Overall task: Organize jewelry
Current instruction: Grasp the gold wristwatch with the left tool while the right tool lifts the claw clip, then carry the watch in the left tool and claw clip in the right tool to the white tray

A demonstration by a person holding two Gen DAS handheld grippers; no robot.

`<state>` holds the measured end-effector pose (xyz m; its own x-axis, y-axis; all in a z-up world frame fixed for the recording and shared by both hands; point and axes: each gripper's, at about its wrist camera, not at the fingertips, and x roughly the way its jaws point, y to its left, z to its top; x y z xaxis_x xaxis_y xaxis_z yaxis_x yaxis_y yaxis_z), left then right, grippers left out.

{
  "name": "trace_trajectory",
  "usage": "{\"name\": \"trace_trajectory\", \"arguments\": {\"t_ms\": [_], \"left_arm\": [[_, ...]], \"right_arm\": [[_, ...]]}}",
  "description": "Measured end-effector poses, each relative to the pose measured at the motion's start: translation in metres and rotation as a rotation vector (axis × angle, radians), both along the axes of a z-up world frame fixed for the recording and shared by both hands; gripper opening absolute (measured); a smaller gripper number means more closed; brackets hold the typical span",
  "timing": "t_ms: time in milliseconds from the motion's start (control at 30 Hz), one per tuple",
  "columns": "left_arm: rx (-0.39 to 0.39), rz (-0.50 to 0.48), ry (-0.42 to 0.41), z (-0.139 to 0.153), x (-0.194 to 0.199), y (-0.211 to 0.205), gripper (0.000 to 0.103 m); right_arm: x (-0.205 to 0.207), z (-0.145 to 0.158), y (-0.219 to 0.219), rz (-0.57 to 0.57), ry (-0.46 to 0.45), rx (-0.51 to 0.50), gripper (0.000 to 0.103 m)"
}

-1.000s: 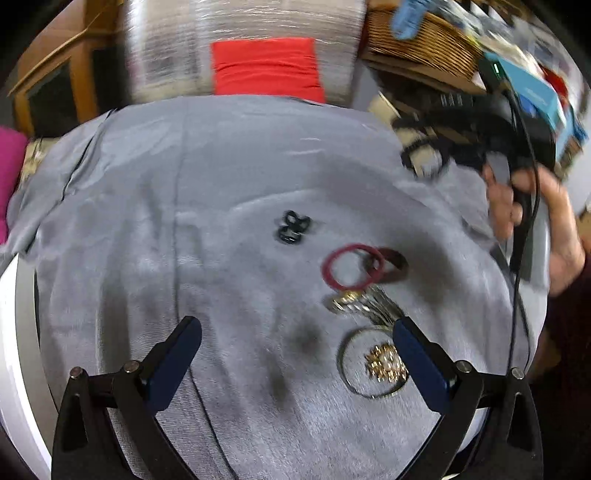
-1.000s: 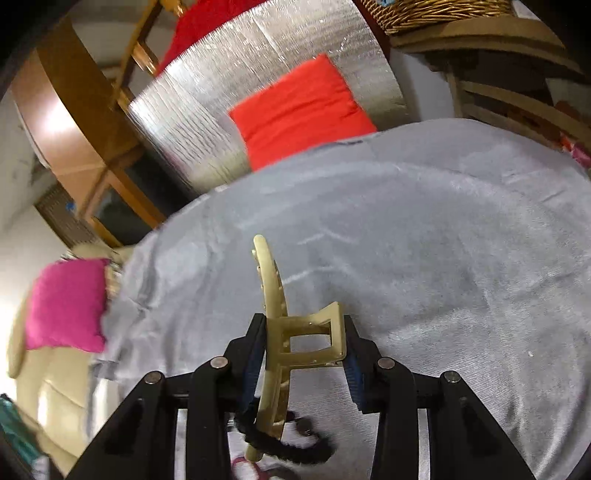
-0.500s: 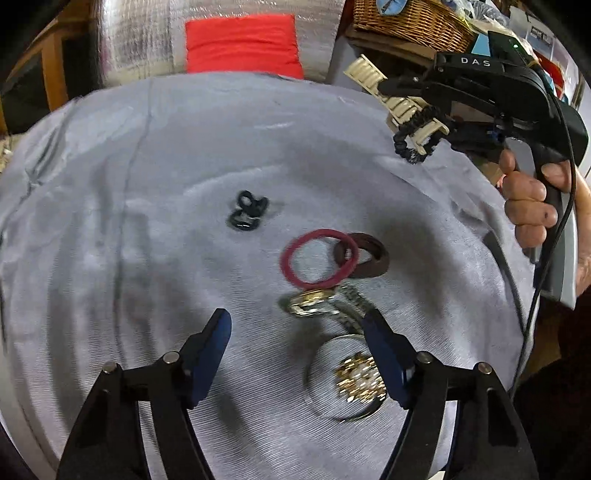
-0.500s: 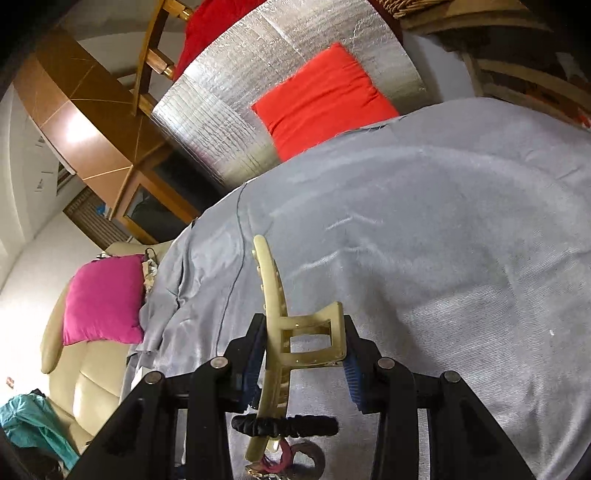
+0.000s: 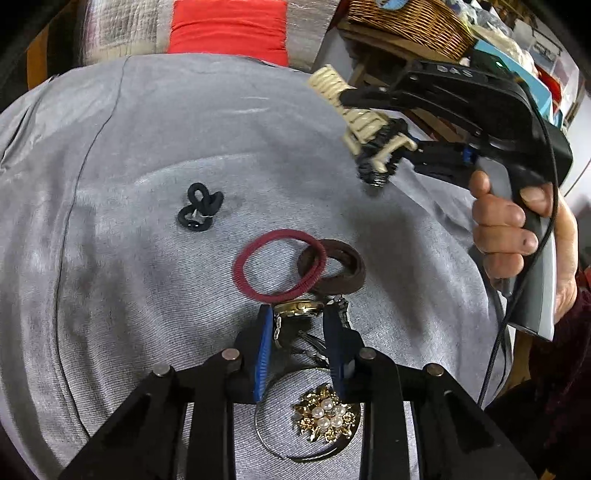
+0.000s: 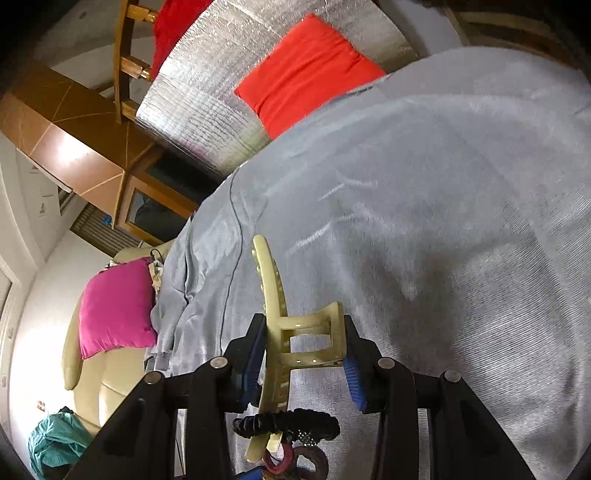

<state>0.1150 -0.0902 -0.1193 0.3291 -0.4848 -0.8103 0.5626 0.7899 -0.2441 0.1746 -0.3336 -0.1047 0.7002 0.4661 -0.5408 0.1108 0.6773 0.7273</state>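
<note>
My right gripper (image 6: 304, 334) is shut on a cream hair claw clip (image 6: 280, 332) with a black scrunchie (image 6: 288, 424) hooked on it, held above the grey cloth; it also shows in the left wrist view (image 5: 373, 144). My left gripper (image 5: 299, 317) is closed around a gold watch (image 5: 299, 308) on the cloth. Beyond it lie a maroon hair tie (image 5: 279, 267), a brown hair tie (image 5: 340, 269) and a black hair tie (image 5: 199, 212). A gold pearl brooch (image 5: 327, 417) sits inside a thin bangle (image 5: 269, 439) under the left gripper.
A grey cloth (image 5: 147, 147) covers the table. A red cushion (image 5: 229, 26) on a silver-covered seat stands behind it. A wicker basket (image 5: 406, 22) sits at the back right. A pink cushion (image 6: 114, 306) lies on a beige sofa to the left.
My left gripper has moved forward over the brooch and closed its fingers around the gold watch. My right gripper has kept its hold on the claw clip and shifted slightly.
</note>
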Motion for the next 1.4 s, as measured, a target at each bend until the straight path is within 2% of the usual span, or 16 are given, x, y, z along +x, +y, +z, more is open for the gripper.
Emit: {"name": "trace_trajectory", "arguments": {"t_ms": [33,67,100,167,233,333,400,433,567,633,733,767,967,1167,1367,1400], "left_arm": [[0.004,-0.003,-0.006,0.001,-0.002,-0.001,0.022],[0.002,-0.006,-0.011,0.003,-0.004,-0.003,0.010],[-0.013,-0.016,0.001,0.005,-0.004,-0.003,0.004],[-0.050,-0.017,0.009,0.008,-0.006,-0.001,0.004],[-0.058,-0.021,-0.010,0.013,-0.009,0.001,0.004],[-0.085,-0.029,-0.020,0.020,-0.012,0.007,0.004],[-0.076,-0.034,-0.027,0.021,-0.013,0.007,0.004],[-0.070,-0.034,-0.023,0.020,-0.013,0.008,0.004],[-0.027,-0.020,0.006,0.016,-0.007,0.012,0.004],[-0.015,-0.010,0.026,0.014,-0.006,0.015,0.009],[-0.037,0.015,0.071,0.011,-0.001,0.018,0.039],[-0.055,0.012,0.082,0.010,0.000,0.018,0.042],[-0.100,-0.039,0.088,0.016,-0.007,0.010,0.043],[-0.078,-0.089,0.082,0.013,-0.013,-0.002,0.043],[-0.048,-0.107,0.045,0.012,-0.013,-0.017,0.042],[-0.036,-0.109,0.032,0.012,-0.014,-0.022,0.036]], "right_arm": [[0.000,-0.001,0.000,0.005,-0.012,0.017,0.042],[-0.001,0.000,0.000,0.012,-0.043,0.051,0.042],[-0.003,0.002,0.000,0.025,-0.094,0.100,0.042],[-0.004,0.005,0.004,0.040,-0.148,0.132,0.042],[-0.003,0.008,0.012,0.034,-0.151,0.054,0.042],[-0.010,0.017,0.018,0.017,-0.241,0.050,0.042],[-0.016,0.033,0.031,0.004,-0.319,-0.122,0.042],[-0.016,0.036,0.039,0.005,-0.324,-0.224,0.042],[-0.009,0.025,0.056,-0.004,-0.275,-0.323,0.042],[-0.009,0.025,0.064,-0.002,-0.298,-0.390,0.042],[-0.013,0.026,0.063,-0.042,-0.340,-0.439,0.042],[-0.016,0.029,0.065,-0.047,-0.358,-0.458,0.042],[-0.015,0.030,0.061,-0.079,-0.365,-0.501,0.042],[-0.011,0.027,0.037,-0.159,-0.330,-0.405,0.042],[-0.009,0.024,0.026,-0.164,-0.303,-0.394,0.042],[-0.008,0.024,0.026,-0.163,-0.302,-0.396,0.042]]}}
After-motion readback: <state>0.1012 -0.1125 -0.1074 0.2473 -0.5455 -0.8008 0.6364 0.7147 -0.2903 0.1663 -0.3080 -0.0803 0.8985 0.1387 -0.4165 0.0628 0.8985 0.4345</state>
